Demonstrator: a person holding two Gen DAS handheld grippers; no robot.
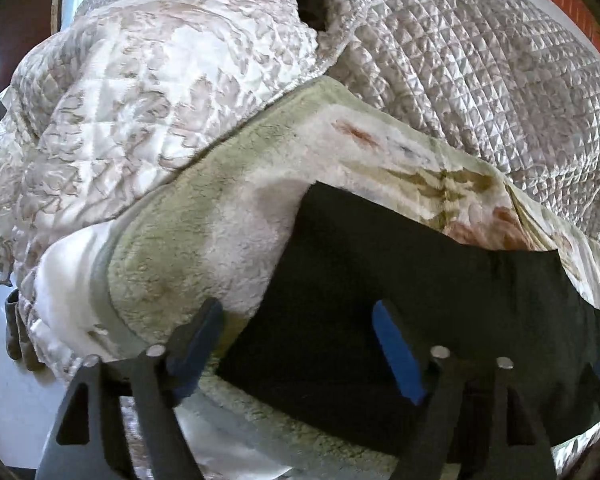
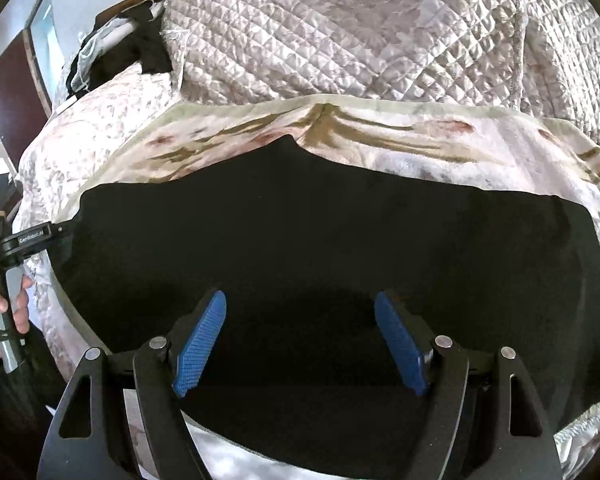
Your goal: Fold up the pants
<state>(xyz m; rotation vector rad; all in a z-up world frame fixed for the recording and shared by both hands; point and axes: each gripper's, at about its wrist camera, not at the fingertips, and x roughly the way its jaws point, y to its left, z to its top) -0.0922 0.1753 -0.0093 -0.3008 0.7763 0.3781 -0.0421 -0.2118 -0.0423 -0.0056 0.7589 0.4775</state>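
Black pants spread flat on blanket, left gripper and right gripper both spread apart above them

Black pants lie on a plush blanket, left gripper fingers spread above them.

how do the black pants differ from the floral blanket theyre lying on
The black pants are plain and dark; the floral blanket is pale, with olive and pink patterning. The pants look smooth, the blanket fuzzy. The pants lie on top, the blanket reaching past their far edge. Both are spread flat.
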